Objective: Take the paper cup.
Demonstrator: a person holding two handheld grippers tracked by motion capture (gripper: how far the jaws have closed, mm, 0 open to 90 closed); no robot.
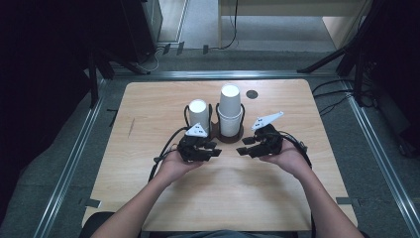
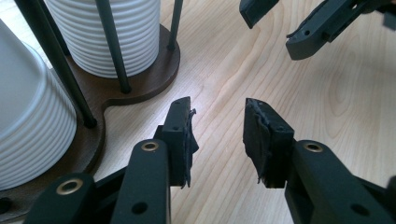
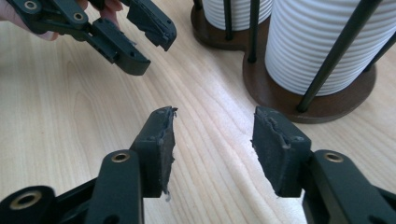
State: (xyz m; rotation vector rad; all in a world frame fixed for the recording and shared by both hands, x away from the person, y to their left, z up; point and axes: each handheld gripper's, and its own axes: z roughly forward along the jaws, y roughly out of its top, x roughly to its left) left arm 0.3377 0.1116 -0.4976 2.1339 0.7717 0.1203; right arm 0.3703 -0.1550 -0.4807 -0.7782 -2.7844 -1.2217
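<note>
Forearms entering from the bottom edge of the high view, one gripper in each hand, both low over the pale wooden table [image 1: 163, 99]. Left gripper [image 1: 216, 151] just in front of the shorter cup stack; right gripper [image 1: 241, 151] just in front and to the right of the taller one. Tips facing each other across a small gap, not touching. Grey three-cornered plate on top of each.

Left gripper view: jaws spread, bare wood grain between the worn black pads [image 2: 256, 135], nothing held. Right gripper's tips at upper right, farther off.

Right gripper view: right gripper [image 3: 212, 140] likewise spread and empty, pads frayed at the edges. Left gripper [image 3: 144, 32] at upper left, jaws parted, fingers of the holding hand behind it.

Cup holder [image 1: 231, 139]: dark brown wooden base, figure-eight outline, thin black upright rods around each bay. Sits mid-table, slightly toward the far edge. Left bay: short stack of white ribbed paper cups [image 1: 198, 111], upside down. Right bay: tall stack of white ribbed paper cups [image 1: 230, 106], topmost inverted, rising well above the rods. Both stacks upright inside their rods, apart from either gripper.

Small dark round spot [image 1: 252, 94] on the table just right of the tall stack, toward the far edge. Black cables trailing from both grippers across the tabletop.
</note>
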